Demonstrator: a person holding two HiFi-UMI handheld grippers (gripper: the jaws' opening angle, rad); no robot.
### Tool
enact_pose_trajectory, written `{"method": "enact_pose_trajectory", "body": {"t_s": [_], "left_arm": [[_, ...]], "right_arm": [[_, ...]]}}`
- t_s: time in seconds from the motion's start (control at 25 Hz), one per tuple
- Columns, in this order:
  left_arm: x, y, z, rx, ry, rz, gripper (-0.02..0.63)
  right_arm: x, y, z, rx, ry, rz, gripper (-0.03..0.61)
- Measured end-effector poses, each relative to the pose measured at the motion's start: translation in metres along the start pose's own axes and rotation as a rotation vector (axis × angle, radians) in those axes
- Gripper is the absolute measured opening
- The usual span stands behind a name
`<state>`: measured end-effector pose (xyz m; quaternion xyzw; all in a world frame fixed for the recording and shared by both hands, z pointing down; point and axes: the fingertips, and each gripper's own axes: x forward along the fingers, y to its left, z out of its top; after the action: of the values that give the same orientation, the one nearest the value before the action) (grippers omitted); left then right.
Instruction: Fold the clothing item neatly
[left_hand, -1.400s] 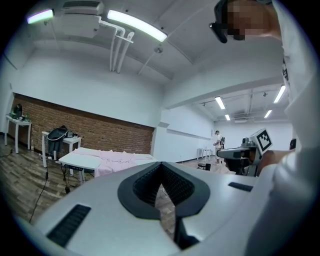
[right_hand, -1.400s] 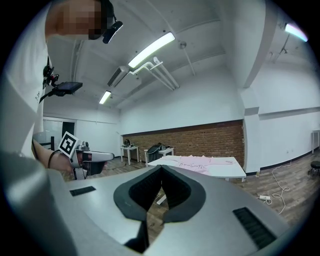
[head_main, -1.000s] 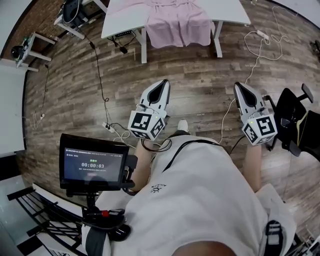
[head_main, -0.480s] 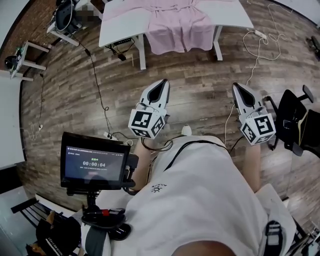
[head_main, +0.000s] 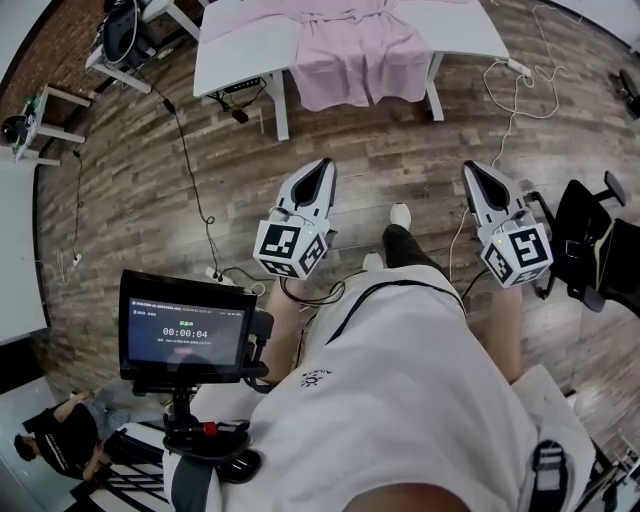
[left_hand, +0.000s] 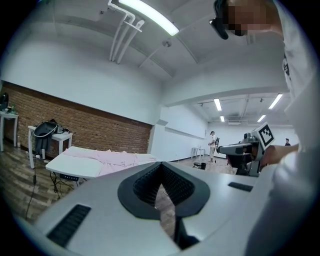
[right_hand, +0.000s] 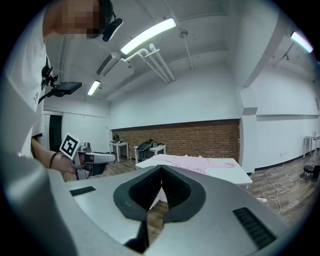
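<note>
We hold the left gripper (head_main: 324, 168) and right gripper (head_main: 471, 170) pressed together, empty. The pink garment (head_main: 360, 50) lies well apart at twelve o'clock, draped over the white table (head_main: 240, 52).

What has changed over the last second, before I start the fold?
The person stepped toward the white table: it and the pink garment look nearer in the head view, and one shoe now shows ahead. Nothing was grasped or released. The left tool and right tool stay shut and empty over the wooden floor.
</note>
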<state>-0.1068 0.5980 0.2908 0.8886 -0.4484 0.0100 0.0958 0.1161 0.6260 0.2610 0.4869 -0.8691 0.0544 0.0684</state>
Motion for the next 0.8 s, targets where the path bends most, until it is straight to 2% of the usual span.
{"method": "enact_pose_trajectory", "body": {"t_s": [0.24,0.4,0.6,0.8], "left_arm": [[-0.006,0.013,-0.008,0.004,-0.001,0.04,0.003],[-0.003,0.024,0.0,0.013,-0.013,0.064,0.003],[0.085,0.063,0.019,0.0,0.019,0.093,0.003],[0.136,0.074,0.03,-0.004,0.018,0.115,0.003]], "right_arm": [[0.015,-0.001,-0.01,0.005,-0.01,0.024,0.003],[0.032,-0.006,0.001,-0.004,-0.04,0.05,0.003],[0.113,-0.075,0.015,0.027,-0.016,0.086,0.003],[0.153,-0.117,0.02,0.029,0.001,0.122,0.003]]}}
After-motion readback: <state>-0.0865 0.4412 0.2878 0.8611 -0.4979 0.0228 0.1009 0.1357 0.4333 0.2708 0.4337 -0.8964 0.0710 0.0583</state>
